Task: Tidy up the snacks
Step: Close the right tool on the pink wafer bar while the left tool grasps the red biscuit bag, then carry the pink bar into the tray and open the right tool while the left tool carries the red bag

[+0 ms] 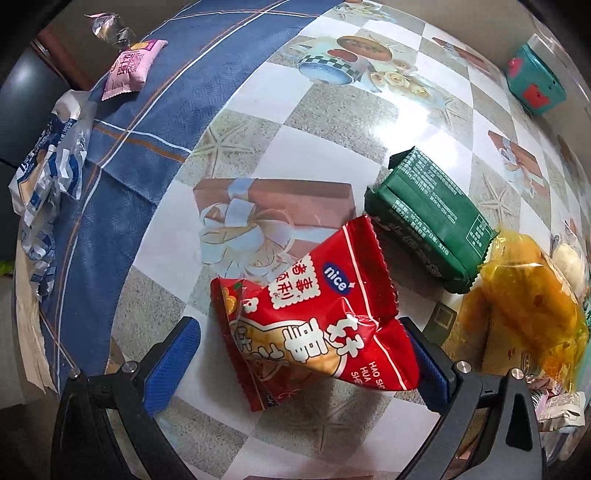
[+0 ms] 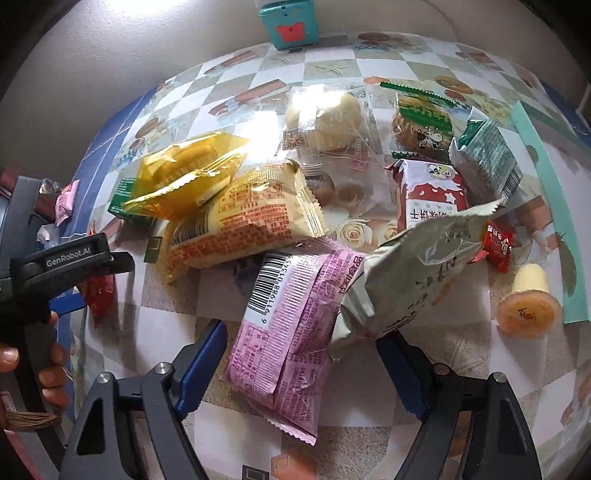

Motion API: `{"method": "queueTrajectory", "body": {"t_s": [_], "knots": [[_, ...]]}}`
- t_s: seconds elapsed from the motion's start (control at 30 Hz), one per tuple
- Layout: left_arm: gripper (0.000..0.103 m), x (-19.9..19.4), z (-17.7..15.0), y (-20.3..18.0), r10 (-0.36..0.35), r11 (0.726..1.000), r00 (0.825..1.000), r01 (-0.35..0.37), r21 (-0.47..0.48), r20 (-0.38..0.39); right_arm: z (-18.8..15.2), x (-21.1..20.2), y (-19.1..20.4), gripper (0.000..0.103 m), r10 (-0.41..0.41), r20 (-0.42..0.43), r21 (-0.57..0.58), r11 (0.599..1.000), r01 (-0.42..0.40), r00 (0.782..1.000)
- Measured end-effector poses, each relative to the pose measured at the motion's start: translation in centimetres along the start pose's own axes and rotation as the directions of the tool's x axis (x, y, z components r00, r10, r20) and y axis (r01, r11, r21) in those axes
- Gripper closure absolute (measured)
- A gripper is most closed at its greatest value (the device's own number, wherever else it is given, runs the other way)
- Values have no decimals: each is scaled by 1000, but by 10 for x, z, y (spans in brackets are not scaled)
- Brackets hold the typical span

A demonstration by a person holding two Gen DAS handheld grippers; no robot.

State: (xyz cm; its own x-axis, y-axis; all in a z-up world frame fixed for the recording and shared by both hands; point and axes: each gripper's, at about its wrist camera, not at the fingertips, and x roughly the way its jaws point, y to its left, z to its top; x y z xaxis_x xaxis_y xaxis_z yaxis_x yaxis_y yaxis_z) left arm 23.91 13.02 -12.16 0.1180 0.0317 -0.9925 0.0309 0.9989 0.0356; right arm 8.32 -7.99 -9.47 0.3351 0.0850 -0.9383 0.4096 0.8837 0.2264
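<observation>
- Left wrist view: my left gripper [image 1: 301, 343] stands wide open around the red snack packet [image 1: 317, 317]. The right pad touches or nearly touches the packet's edge; the left pad [image 1: 171, 360] is clear of it. Nothing is gripped.
- 1 pink packet [image 1: 129, 68] and a blue-and-white wrapper [image 1: 48, 177] lie apart on the blue cloth [image 1: 122, 158], possibly already sorted; I cannot confirm.
- The green packet [image 1: 432, 218] and yellow packet [image 1: 532, 295] crowd my right; open table [image 1: 258, 122] lies ahead.
- Right wrist view: my right gripper [image 2: 306, 354] is wide open astride the pink barcode packet [image 2: 291, 332], holding nothing. A grey packet [image 2: 413, 273] overlaps its right pad.
- Most snacks remain heaped; sorting looks barely begun.
- The table edge and teal box [image 2: 291, 22] bound the far side.
</observation>
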Motion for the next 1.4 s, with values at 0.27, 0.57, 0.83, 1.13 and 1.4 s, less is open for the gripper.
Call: {"method": "queueTrajectory", "body": {"t_s": [0.27,0.57,0.83,1.13,1.4], "knots": [[17,-14,9,-15,36,999,999,-36,-13,10,0,-5,-3,48,20,-11,-14,1000,-21,1000],[34,-21,0,-20,61,998,998,-61,-25,24,-7,-14,-15,57,59,-33,-18,998,-59,998],[37,-27,-26,-14,11,998,1000,-10,-55,17,-8,-24,-24,58,103,-50,4,995,-103,993],[37,-64,-59,-17,-17,997,997,22,-79,72,-9,-41,-28,58,150,-52,10,989,-150,987],[37,-117,-77,-39,-39,996,985,52,-72,166,-7,-77,-31,59,219,-3,-5,976,-219,976]]}}
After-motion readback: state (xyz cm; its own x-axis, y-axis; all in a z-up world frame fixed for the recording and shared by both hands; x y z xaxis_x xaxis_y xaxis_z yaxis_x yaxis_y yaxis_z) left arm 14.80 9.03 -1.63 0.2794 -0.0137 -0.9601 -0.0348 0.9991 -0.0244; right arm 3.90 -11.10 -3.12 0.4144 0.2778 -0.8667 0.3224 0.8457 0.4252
